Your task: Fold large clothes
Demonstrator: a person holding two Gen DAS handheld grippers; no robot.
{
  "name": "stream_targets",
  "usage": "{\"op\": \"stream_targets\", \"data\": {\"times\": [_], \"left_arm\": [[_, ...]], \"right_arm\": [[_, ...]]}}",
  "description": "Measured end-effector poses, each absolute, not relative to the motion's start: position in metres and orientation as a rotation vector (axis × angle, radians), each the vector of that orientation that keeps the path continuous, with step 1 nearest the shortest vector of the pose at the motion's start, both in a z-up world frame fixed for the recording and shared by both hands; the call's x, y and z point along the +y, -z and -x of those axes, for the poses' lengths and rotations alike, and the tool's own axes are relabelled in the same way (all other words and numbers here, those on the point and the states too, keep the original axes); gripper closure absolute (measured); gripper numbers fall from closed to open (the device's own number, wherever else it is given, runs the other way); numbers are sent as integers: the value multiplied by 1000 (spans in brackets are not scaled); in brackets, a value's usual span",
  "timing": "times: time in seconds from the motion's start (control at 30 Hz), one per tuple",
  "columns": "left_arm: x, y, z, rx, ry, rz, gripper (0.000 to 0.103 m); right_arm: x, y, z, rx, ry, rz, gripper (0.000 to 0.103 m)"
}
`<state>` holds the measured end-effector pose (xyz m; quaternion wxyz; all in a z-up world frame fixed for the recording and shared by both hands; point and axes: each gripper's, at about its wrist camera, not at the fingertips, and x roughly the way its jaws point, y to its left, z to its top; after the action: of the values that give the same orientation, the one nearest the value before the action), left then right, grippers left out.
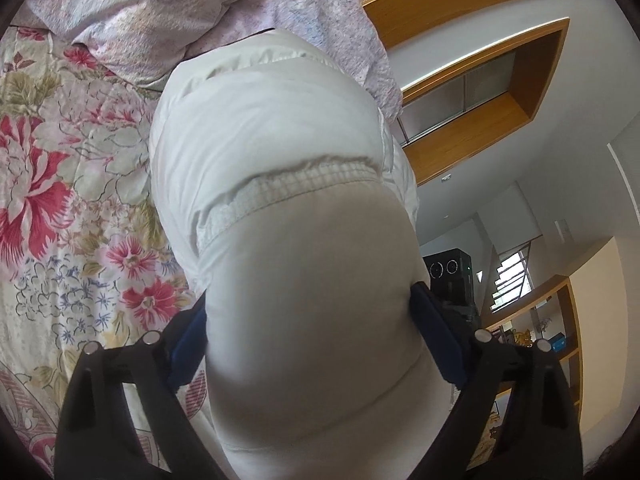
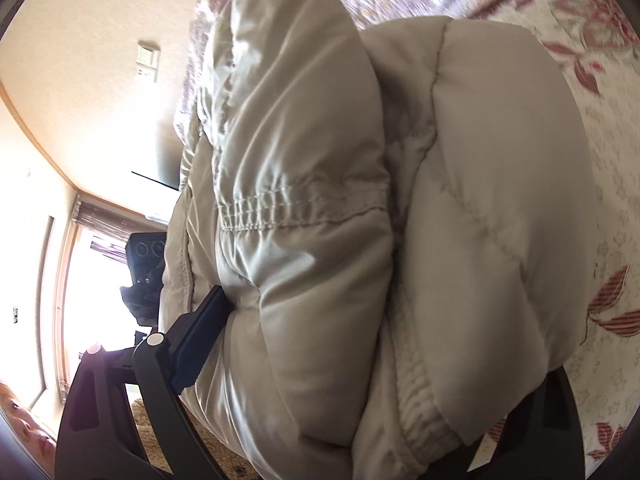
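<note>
Item under inspection is a pale, quilted puffer jacket (image 1: 280,184), found in a bulky bundle above a floral bedspread (image 1: 60,184) that fills the left half of the left wrist view. The left gripper (image 1: 308,320) has its two blue pads (image 1: 436,340) spread wide at the lower centre of that frame, with a thick wad of the jacket packed between them; it is judged to be clamped on the garment, the width being due to padding. An elastic-gathered band, hem or cuff, crosses the middle of the frame. In the right wrist view the jacket (image 2: 320,200) fills the centre as at least two stacked puffy layers. The right gripper (image 2: 360,360) shows one blue pad (image 2: 200,344) pressed against the fabric at lower left; the other finger is largely covered by fabric at lower right, so the grip reads as closed on the bundle. A lilac quilt (image 1: 180,4) lies crumpled at the top of the left view. Assessment: folding is well under way, the layers already doubled over. Still outstanding, as far as can be judged: setting the bundle down flat, squaring it and releasing. Whether sleeves are tucked inside cannot be determined.
</note>
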<state>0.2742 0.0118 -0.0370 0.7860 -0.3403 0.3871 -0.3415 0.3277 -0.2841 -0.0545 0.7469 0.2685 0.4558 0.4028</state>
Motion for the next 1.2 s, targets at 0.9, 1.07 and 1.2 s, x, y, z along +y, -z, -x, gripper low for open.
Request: {"op": "stream_targets", "data": {"times": [0.9,1.07,1.2], "left_arm": [[129,52,-308,720,374,655,6],[119,29,-296,722,241,459,2],[112,3,-279,669,93,278,2]], "right_arm": [[-168,80,-426,1081,-808,-455,1],[-200,63,-397,1030,-675,-385,1],[-219,19,-355,820,-453,-161,1]]}}
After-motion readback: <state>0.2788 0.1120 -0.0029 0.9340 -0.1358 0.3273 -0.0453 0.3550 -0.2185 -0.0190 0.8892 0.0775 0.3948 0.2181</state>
